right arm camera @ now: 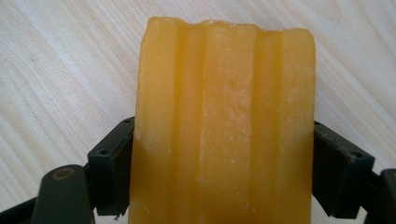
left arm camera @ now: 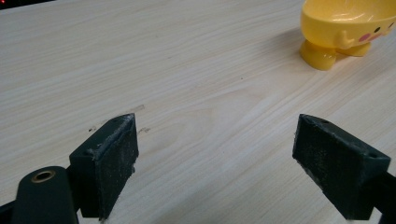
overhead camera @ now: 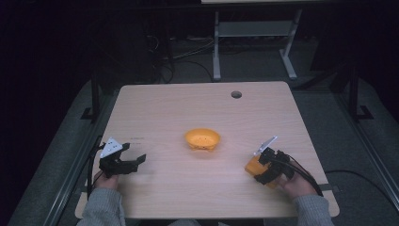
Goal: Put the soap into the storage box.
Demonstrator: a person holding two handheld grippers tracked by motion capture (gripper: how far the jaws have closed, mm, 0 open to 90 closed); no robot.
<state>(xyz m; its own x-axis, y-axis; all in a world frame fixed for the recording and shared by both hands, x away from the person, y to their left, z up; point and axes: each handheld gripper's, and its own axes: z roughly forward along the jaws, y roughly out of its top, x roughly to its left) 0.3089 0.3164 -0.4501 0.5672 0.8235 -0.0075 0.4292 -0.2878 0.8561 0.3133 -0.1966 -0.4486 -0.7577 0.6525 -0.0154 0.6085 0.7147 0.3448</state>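
Two tools noted: my right tool [overhead camera: 264, 165] clamps the ridged orange block [right arm camera: 224, 126], long axis running out past the jaws. I judge the yellow bowl [overhead camera: 202, 139] lies forward-left on the tabletop [overhead camera: 179, 103]. Left tool [overhead camera: 123, 161] spread wide, carrying nothing.

A pale wood-grain desk [overhead camera: 197, 108] with a round cable hole [overhead camera: 236, 94] stands on grey floor [overhead camera: 329, 122]; beyond it, cables [overhead camera: 188, 49] and a white frame [overhead camera: 254, 42] sit in dim light.
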